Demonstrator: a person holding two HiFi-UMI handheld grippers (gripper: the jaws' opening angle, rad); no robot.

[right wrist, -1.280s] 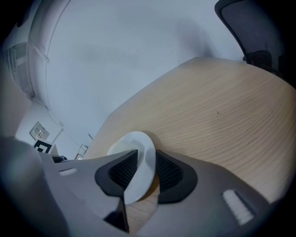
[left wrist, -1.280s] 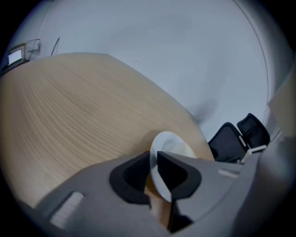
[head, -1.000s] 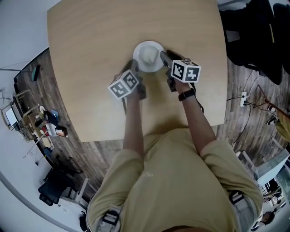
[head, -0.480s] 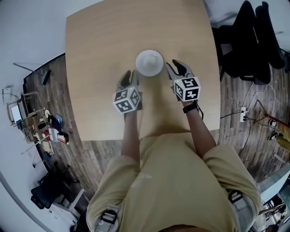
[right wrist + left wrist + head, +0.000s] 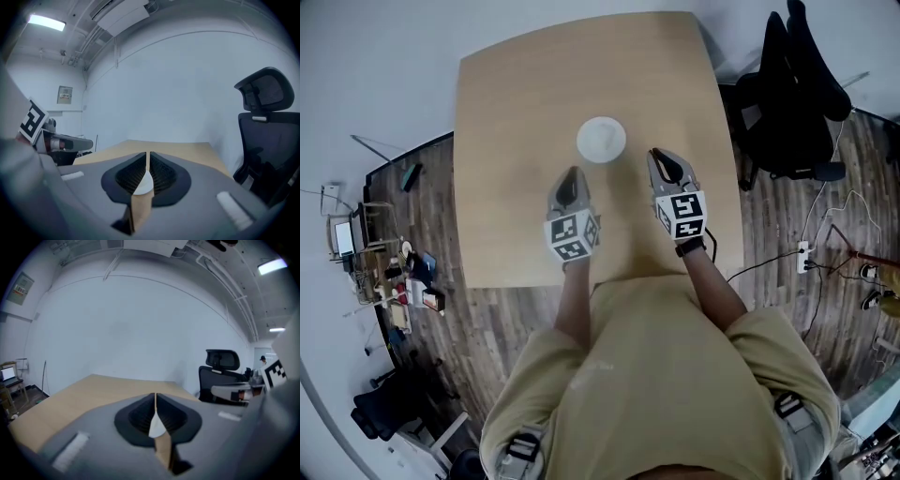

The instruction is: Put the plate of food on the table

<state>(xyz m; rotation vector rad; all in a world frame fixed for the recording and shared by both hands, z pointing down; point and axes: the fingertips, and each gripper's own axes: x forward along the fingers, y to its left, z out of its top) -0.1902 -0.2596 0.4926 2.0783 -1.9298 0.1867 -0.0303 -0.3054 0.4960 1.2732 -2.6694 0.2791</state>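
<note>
Room: pale walls and a wood-plank floor [image 5: 525, 319] lie all round, behind and to both sides of the tongs.
Desk [image 5: 506, 141]: light wood with rounded corners, it spreads beneath and ahead of both tongs.
Person: a yellow shirt [image 5: 666, 375] fills the near side, and both arms reach forward over the desk, one hand on each tongs.
Chair [image 5: 787, 103]: black office chair, off the desk's edge, out beyond the right tongs.
Left tongs [image 5: 571, 183]: held above the desk beside the right pair, its jaws are closed together, only a thin seam between the pads, and grip nothing.
Right tongs [image 5: 664, 167]: raised over the desk, its jaws have just been closing and now stand almost together, a narrow slit between the pads, with no object in them.
Plate [image 5: 601, 139]: white and round, it rests on the desk just ahead of both tongs, between their lines, touching neither.
</note>
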